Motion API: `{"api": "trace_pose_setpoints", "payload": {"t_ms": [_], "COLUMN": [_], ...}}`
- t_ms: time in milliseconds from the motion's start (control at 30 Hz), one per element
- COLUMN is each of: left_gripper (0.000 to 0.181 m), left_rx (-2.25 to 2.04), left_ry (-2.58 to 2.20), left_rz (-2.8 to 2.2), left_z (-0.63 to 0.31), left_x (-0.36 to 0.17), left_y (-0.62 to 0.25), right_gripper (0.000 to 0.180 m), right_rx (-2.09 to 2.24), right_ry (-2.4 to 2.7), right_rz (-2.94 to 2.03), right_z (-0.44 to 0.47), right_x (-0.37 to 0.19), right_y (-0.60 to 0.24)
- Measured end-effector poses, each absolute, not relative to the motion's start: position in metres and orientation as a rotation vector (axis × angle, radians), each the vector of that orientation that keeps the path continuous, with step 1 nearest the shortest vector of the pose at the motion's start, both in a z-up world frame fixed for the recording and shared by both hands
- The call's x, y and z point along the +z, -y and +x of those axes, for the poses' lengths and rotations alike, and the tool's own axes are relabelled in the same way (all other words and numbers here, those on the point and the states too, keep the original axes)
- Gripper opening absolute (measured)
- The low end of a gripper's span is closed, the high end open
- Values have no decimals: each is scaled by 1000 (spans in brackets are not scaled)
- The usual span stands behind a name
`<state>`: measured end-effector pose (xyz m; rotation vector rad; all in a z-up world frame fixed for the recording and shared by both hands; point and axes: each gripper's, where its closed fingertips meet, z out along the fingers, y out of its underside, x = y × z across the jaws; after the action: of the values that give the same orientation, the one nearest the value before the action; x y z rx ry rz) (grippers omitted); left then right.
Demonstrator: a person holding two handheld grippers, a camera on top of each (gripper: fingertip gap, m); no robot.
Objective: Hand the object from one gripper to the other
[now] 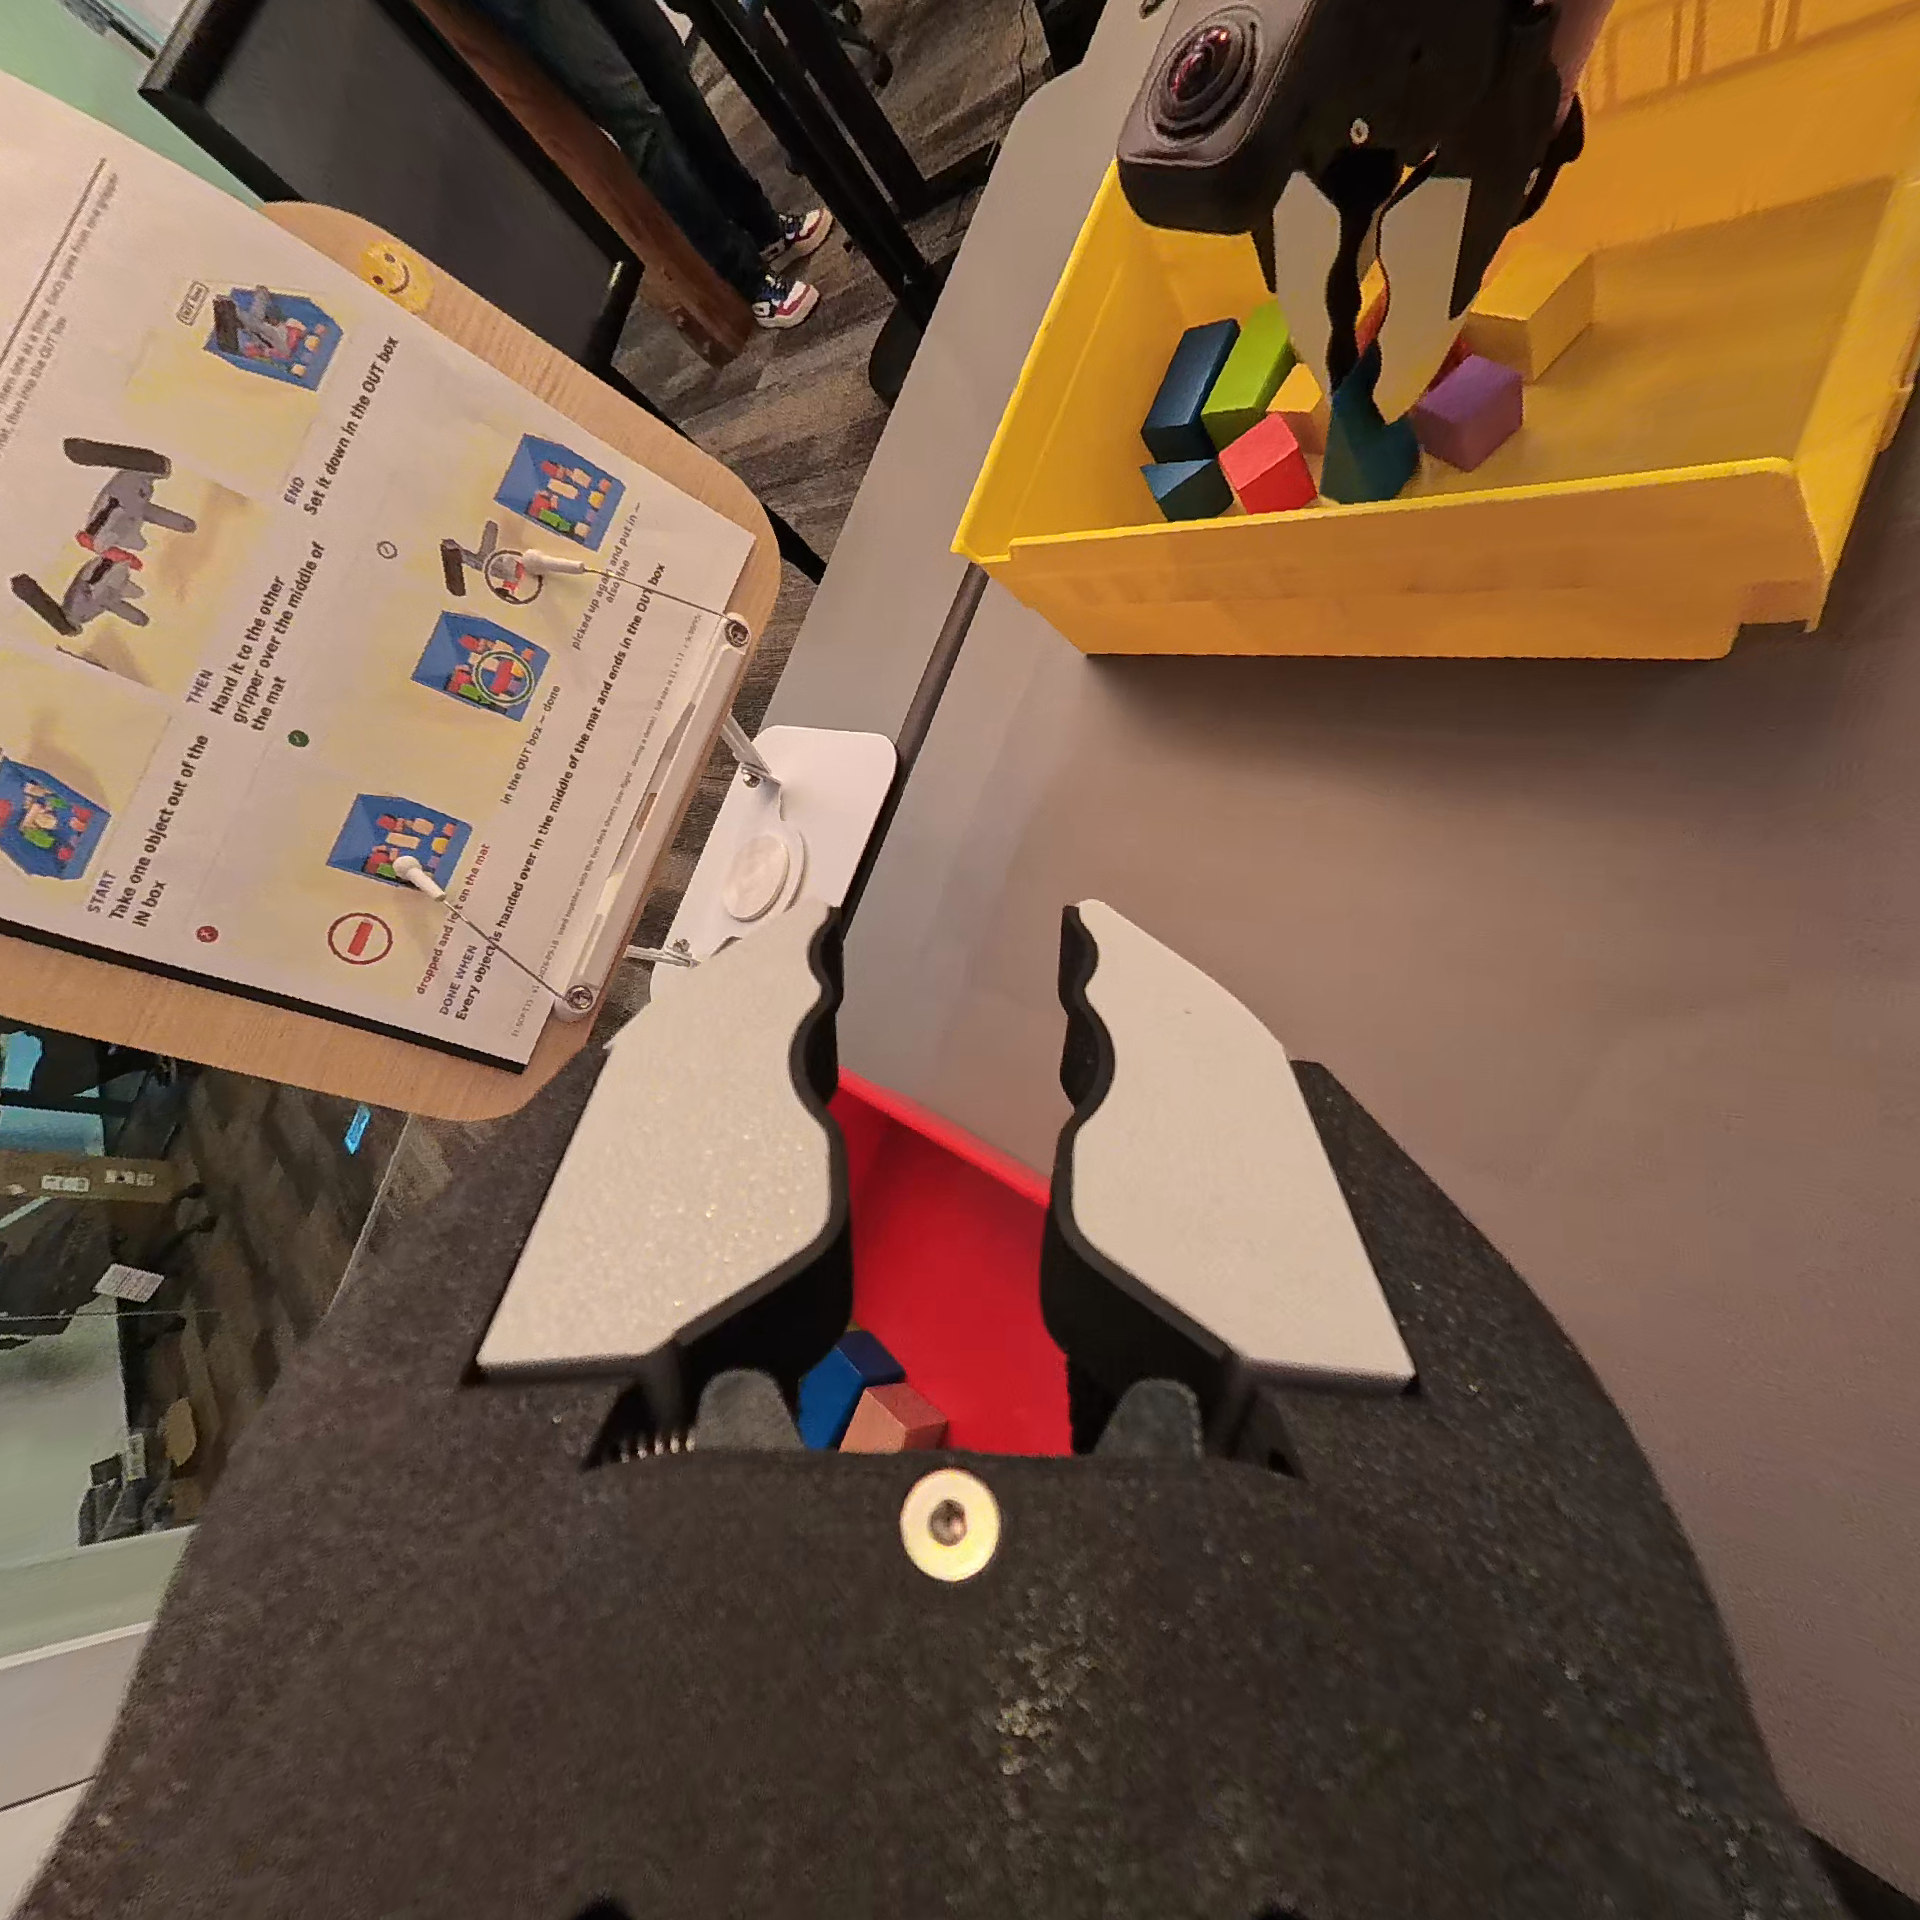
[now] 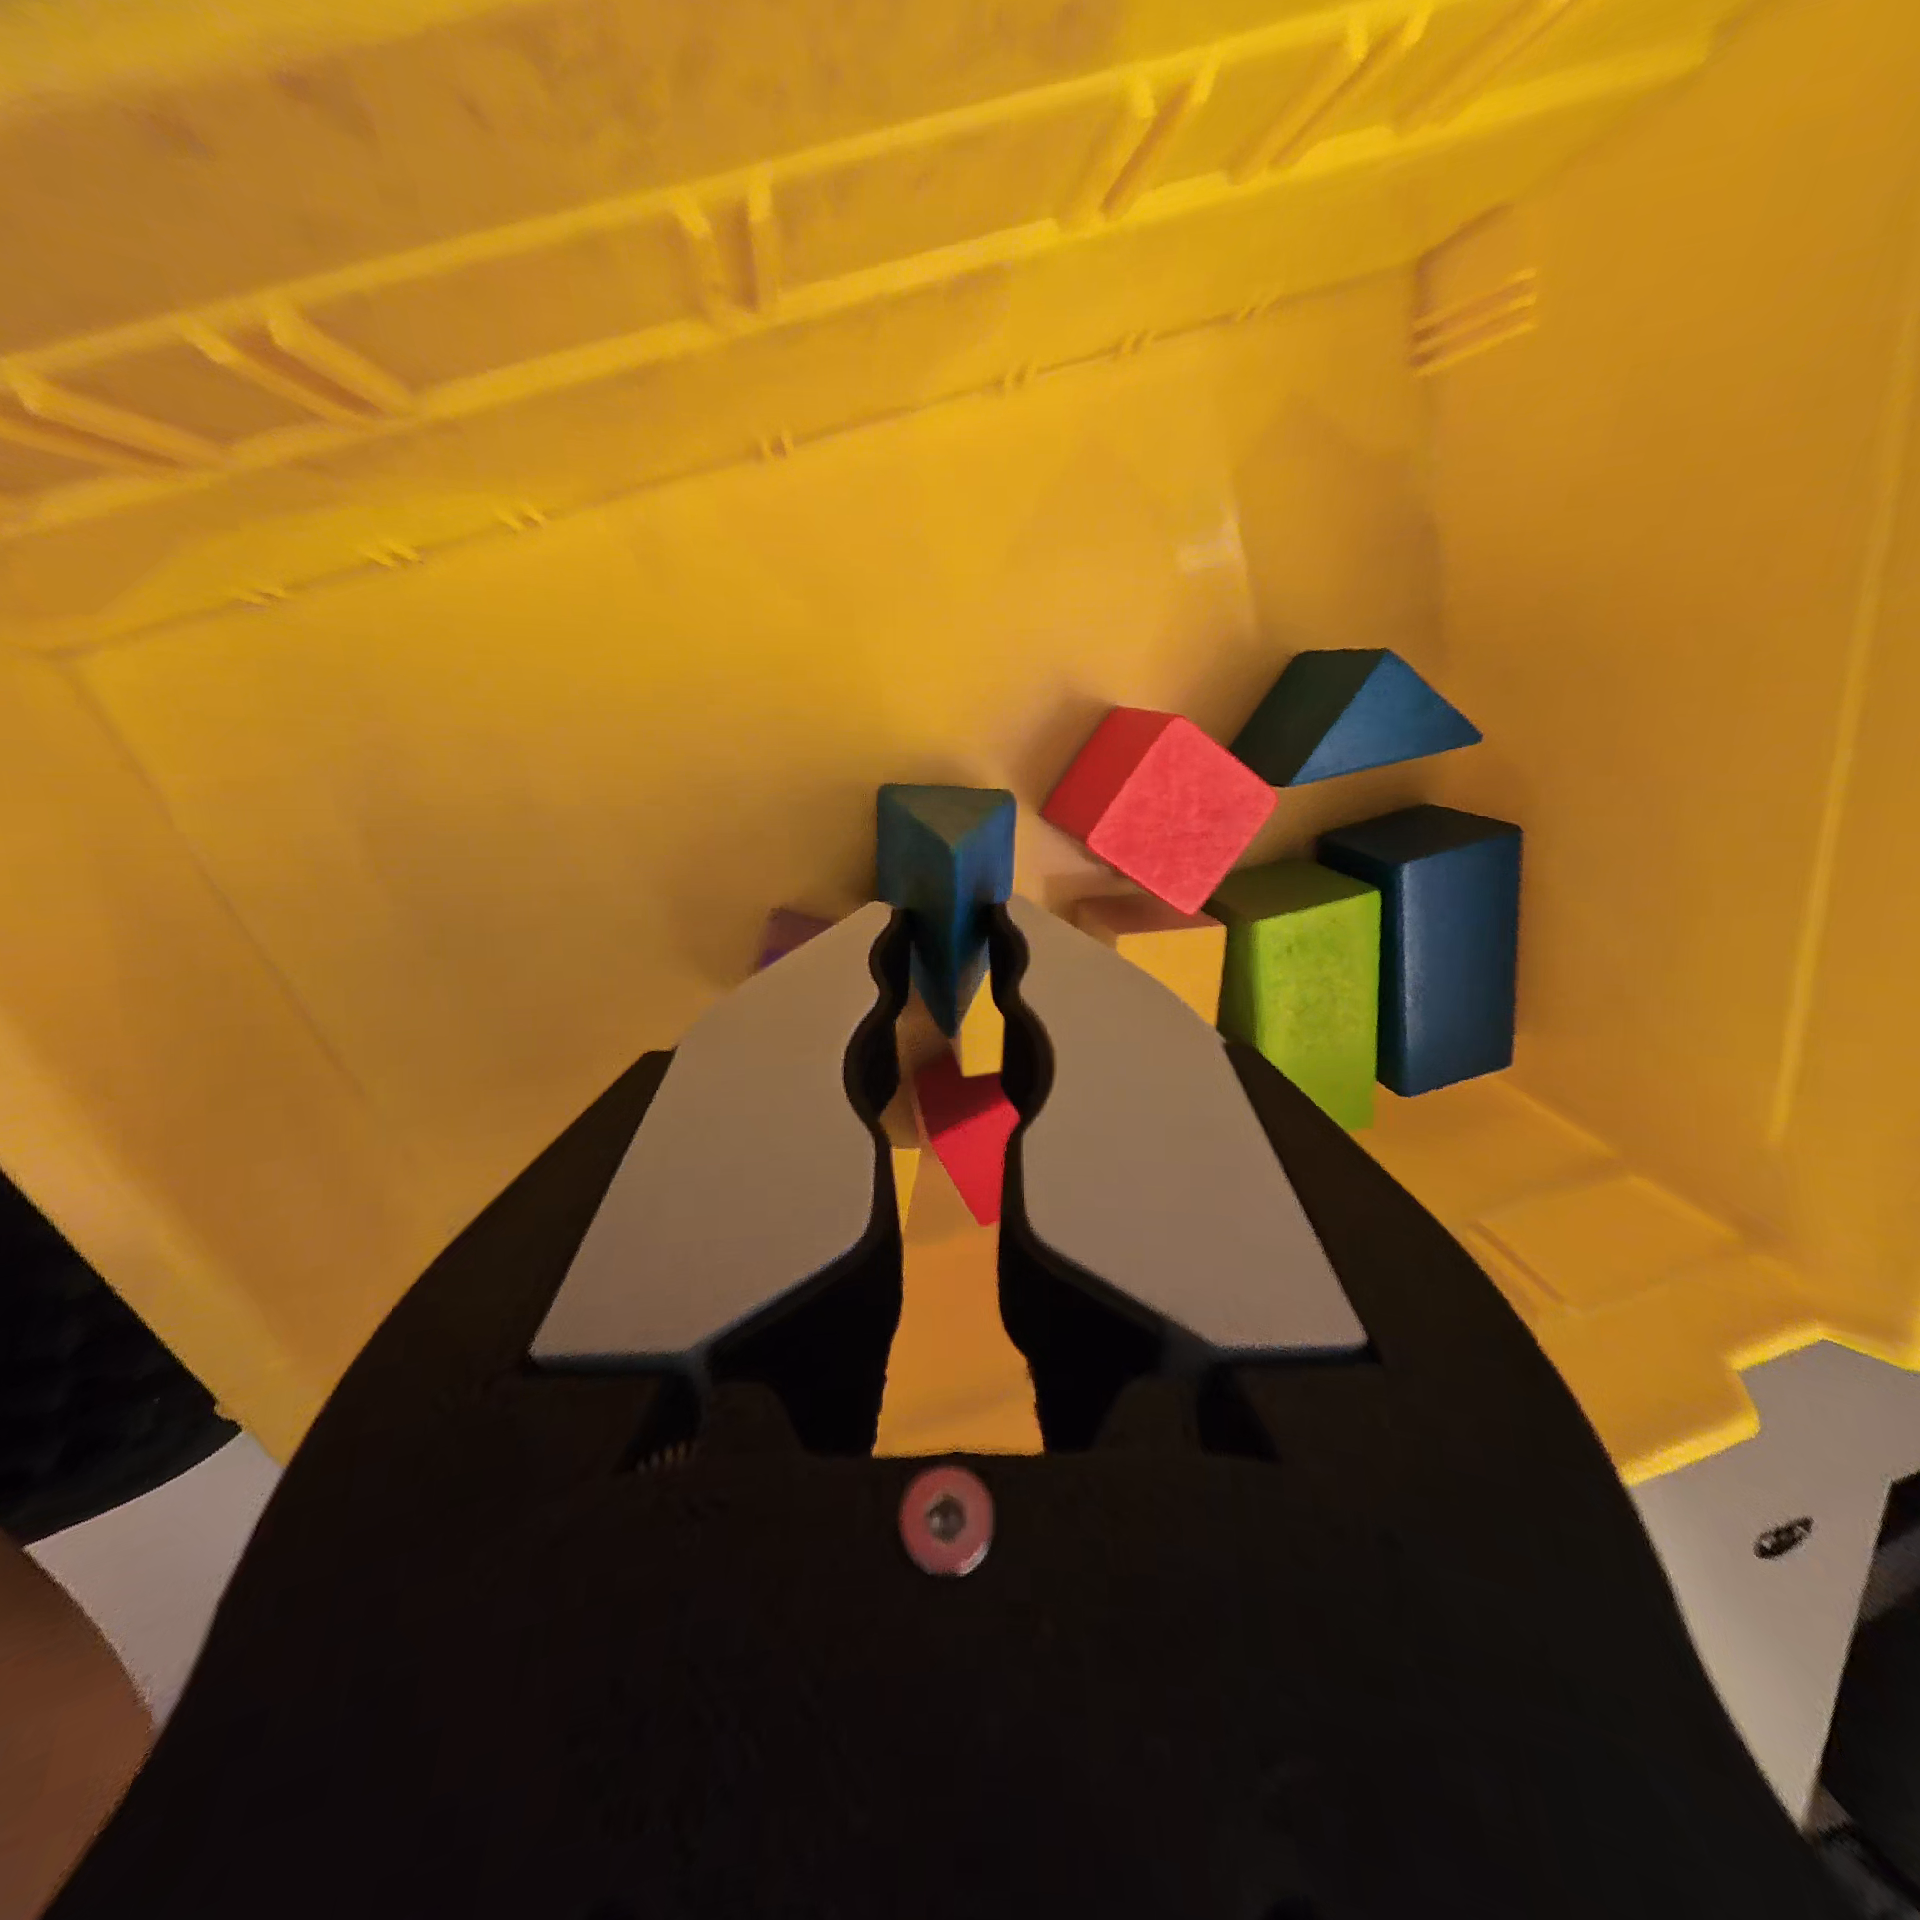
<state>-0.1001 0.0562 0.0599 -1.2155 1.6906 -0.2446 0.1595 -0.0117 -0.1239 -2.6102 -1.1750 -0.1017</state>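
My right gripper is closed on a teal triangular block, pinched at the very fingertips at the centre of the right wrist view, inside the yellow bin. Just right of it lie a red cube, a green block, a dark blue block and a blue wedge. My left gripper hangs open and empty at the centre of its view, over the grey table, with a red bin below its fingers. An instruction sheet stands at the upper left.
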Motion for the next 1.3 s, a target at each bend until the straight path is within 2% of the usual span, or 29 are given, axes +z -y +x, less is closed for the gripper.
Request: {"api": "trace_pose_setpoints", "payload": {"t_ms": [533, 833, 1300], "left_gripper": [39, 38, 38], "left_rx": [-244, -284, -306], "left_ry": [-1732, -1702, -1708], "left_rz": [-1244, -1244, -1238], "left_z": [-97, -98, -97], "left_x": [48, 57, 61], "left_y": [-59, -59, -52], "right_gripper": [16, 16, 19], "right_rx": [-381, -806, -753], "right_ry": [1276, 1297, 1159], "right_rz": [-2499, -2194, -2257], "right_z": [157, 166, 163], "right_x": [-119, -123, -128], "right_y": [2, 4, 20]}}
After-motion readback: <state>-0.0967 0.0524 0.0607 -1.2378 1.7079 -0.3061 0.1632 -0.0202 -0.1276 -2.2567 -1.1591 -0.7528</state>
